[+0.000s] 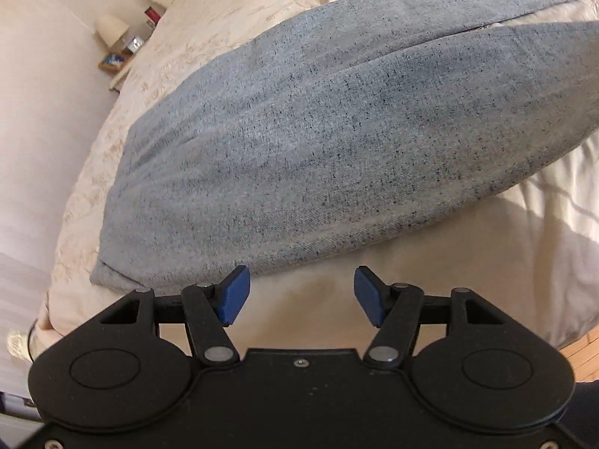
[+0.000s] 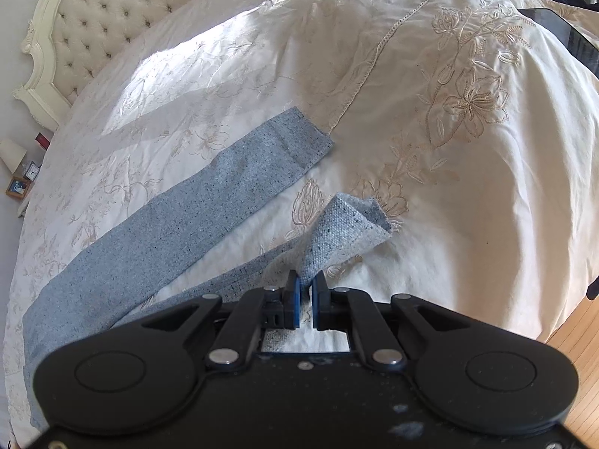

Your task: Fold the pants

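Note:
Light blue speckled pants [image 1: 299,142] lie spread on a cream bedspread [image 1: 505,247], waist end toward the left in the left wrist view. My left gripper [image 1: 299,295] hovers open just off the pants' near edge, nothing between its blue pads. In the right wrist view the two legs run away from the camera. One leg [image 2: 194,205] lies flat with its cuff far out. The other leg's cuff [image 2: 344,228] is lifted and curled over, with my right gripper [image 2: 305,292] shut on its fabric.
A tufted cream headboard [image 2: 93,22] stands at the back left. A bedside table with a lamp [image 1: 112,30] and a small picture frame [image 2: 17,187] is beside the bed. A dark flat object [image 2: 561,33] lies at the far right. Wooden floor [image 2: 576,340] shows past the bed edge.

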A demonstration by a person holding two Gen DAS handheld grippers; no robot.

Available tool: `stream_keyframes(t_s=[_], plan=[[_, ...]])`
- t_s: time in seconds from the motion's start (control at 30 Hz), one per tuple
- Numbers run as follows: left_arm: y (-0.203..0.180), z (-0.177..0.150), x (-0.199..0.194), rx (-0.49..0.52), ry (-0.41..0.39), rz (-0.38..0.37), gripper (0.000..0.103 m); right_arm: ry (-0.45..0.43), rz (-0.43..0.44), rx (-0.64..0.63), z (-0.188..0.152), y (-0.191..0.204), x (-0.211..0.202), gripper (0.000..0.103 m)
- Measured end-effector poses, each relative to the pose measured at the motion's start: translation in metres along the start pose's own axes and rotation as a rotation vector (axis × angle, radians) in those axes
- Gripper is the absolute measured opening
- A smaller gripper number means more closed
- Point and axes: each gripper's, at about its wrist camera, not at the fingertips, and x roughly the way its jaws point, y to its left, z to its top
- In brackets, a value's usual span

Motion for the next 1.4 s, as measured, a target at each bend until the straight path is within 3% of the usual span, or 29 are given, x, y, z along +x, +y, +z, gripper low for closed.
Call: stream_keyframes(t_s=[0.3, 0.37, 0.4, 0.43, 0.53, 0.73, 0.97, 1.23, 1.4], plan=[[0.002, -0.001, 0.028, 0.252, -0.068, 0.030, 0.068, -0.017, -0.009, 0.016, 0.001, 0.007, -0.009, 0.007], [0.002, -0.002, 0.035, 0.313, -0.061, 0.014, 0.062, -0.025, -0.013, 0.016, 0.001, 0.010, -0.012, 0.007], [0.003, -0.002, 0.039, 0.338, -0.058, -0.006, 0.050, -0.028, -0.016, 0.016, 0.001, 0.012, -0.013, 0.007], [0.005, -0.002, 0.042, 0.351, -0.050, -0.048, 0.029, -0.032, -0.020, 0.018, 0.002, 0.013, -0.014, 0.007], [0.024, 0.007, 0.043, 0.302, -0.044, -0.151, 0.012, -0.042, -0.035, 0.025, 0.002, 0.018, -0.016, 0.007], [0.075, 0.045, 0.029, 0.182, -0.073, -0.260, 0.010, -0.071, -0.082, 0.049, 0.007, 0.031, -0.020, 0.007], [0.116, 0.104, 0.033, 0.156, -0.109, -0.331, 0.010, -0.127, -0.135, 0.123, 0.018, 0.052, -0.017, 0.007], [0.138, 0.152, 0.056, 0.199, -0.097, -0.438, 0.010, -0.202, -0.190, 0.166, 0.039, 0.082, -0.001, 0.007], [0.144, 0.160, 0.046, 0.273, -0.162, -0.474, 0.009, -0.262, -0.211, 0.203, 0.050, 0.095, -0.005, 0.007]])
